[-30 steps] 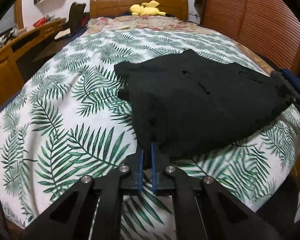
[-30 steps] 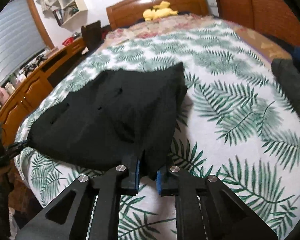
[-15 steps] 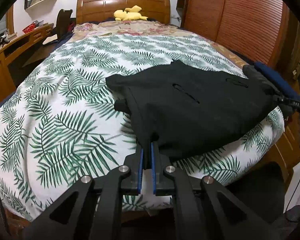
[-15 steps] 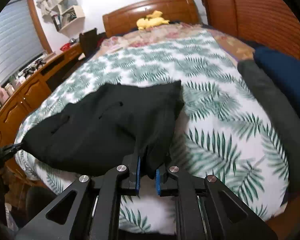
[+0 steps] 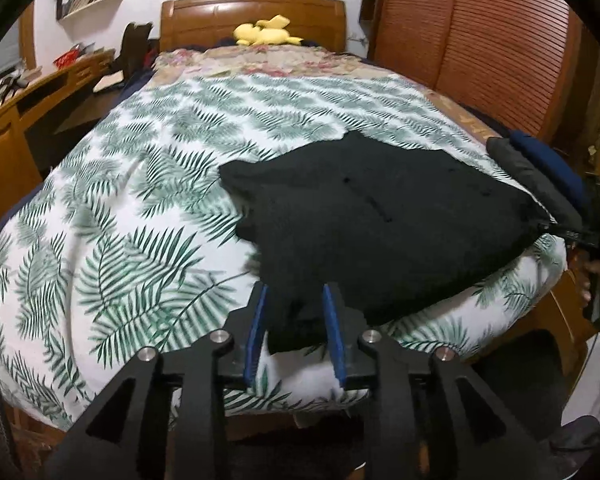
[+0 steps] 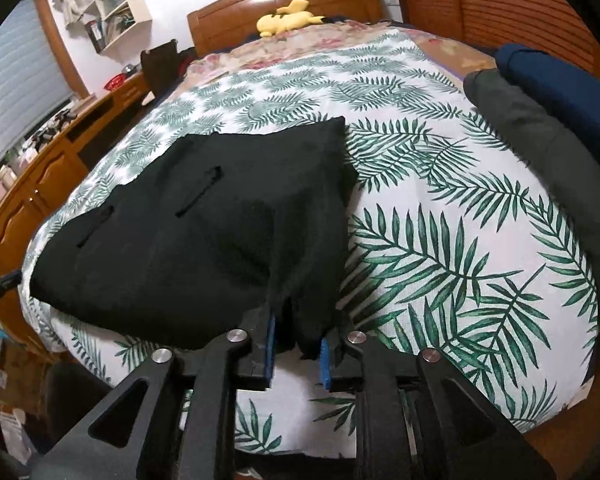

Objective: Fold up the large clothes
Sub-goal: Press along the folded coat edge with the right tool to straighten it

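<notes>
A black garment (image 5: pixel 380 224) lies folded on the fern-print bed cover (image 5: pixel 148 208), near the foot edge. My left gripper (image 5: pixel 294 316) is open, and a corner of the garment hangs loose between its blue pads. My right gripper (image 6: pixel 296 340) holds the opposite corner of the same garment (image 6: pixel 204 232); its jaws stand slightly apart with cloth bunched between them. In the left wrist view the right gripper (image 5: pixel 580 236) shows at the garment's far right corner.
Folded dark grey (image 6: pixel 540 152) and navy (image 6: pixel 560 80) clothes lie along the bed's right side. A yellow plush toy (image 5: pixel 266 34) sits by the wooden headboard (image 5: pixel 252 12). A wooden desk (image 6: pixel 40 184) runs along the left, a slatted wardrobe (image 5: pixel 480 40) on the right.
Both grippers pulled back toward the foot of the bed with the garment. The left gripper has opened, letting go of its corner. The right gripper's jaws have widened a little.
</notes>
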### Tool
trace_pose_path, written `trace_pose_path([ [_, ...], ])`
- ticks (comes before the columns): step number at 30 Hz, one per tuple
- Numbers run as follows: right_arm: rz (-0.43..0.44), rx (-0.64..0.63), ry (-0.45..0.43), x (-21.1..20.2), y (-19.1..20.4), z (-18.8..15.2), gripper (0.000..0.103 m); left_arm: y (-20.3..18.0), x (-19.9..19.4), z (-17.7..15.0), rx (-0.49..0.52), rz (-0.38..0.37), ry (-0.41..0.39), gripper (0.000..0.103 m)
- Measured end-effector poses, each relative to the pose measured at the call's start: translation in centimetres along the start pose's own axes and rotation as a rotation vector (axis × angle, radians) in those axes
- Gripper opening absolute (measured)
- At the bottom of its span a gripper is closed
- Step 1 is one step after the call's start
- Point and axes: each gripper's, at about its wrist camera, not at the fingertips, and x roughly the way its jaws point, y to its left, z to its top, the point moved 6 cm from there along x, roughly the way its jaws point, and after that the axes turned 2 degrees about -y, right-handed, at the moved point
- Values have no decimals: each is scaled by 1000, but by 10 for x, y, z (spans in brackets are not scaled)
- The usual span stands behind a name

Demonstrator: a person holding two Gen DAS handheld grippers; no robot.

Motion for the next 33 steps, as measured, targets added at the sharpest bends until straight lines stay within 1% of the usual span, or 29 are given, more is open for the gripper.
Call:
trace_pose_path([
  [1,0,0,-1,1,-1,0,18,-5,0,3,10,-6,-4,29],
  [3,-1,4,-4,3,-3,-1,27,-19,3,11,29,-29,-8,31],
  [4,1,7,-6,4,-5,-1,29,-25,7,14,35,-41,-9,32],
  [5,5,10,-8,5,-6,-1,34,-31,10,17,41,-53,-8,33],
  [6,5,15,-11,6,-7,0,41,-39,16,21,48,-65,-6,33],
  [9,11,33,-10,10,-12,1,52,-59,34,28,70,-91,9,34],
  [13,24,42,-23,9,-12,5,56,-85,58,34,88,-123,32,35],
  [16,42,30,-32,7,-8,11,60,-102,75,34,100,-148,56,35],
  [18,54,25,-36,7,-5,14,65,-114,86,33,113,-158,70,35],
  [24,101,14,-39,10,1,23,71,-141,109,31,135,-184,104,36],
  [29,82,20,2,24,-5,18,74,-151,123,28,147,-178,117,37],
  [33,108,50,29,34,-12,13,77,-149,129,26,136,-176,125,38],
])
